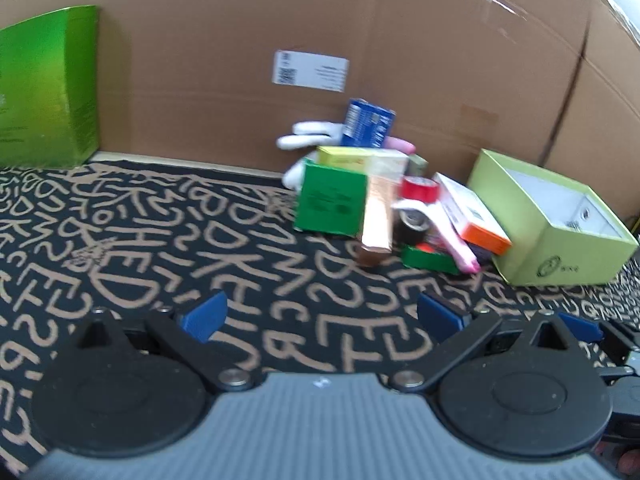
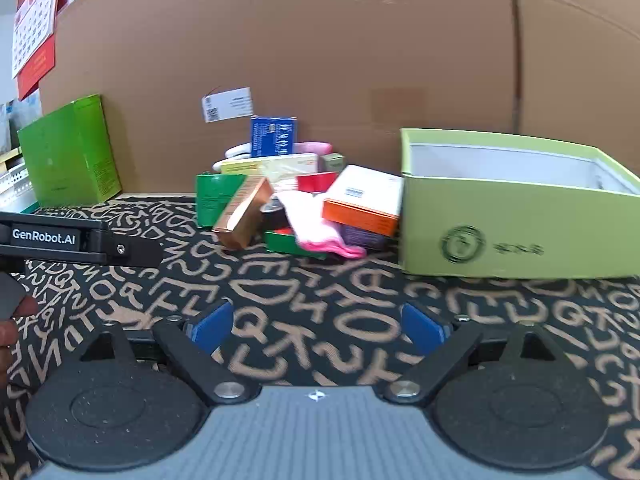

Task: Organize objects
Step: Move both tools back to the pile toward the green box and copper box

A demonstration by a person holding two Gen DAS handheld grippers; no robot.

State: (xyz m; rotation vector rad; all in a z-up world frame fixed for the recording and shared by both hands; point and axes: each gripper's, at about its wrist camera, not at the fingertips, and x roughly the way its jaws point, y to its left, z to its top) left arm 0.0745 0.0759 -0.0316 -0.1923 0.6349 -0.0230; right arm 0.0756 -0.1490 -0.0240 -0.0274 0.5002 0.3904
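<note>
Left wrist view: the left claw is hovering wide and empty; the object pile is lying far right, unsorted.

Right wrist view: the right claw is standing wide, empty; the light-green open box is sitting beside the pile, apparently unfilled.

I see a matt corrugated cardboard wall, a woven cloth mat (lettered), and a smooth lime paperboard box.

I saw a pile of small boxes on the patterned surface, against the cardboard wall. An open box sat just right of it; a tall box stood well left.
</note>
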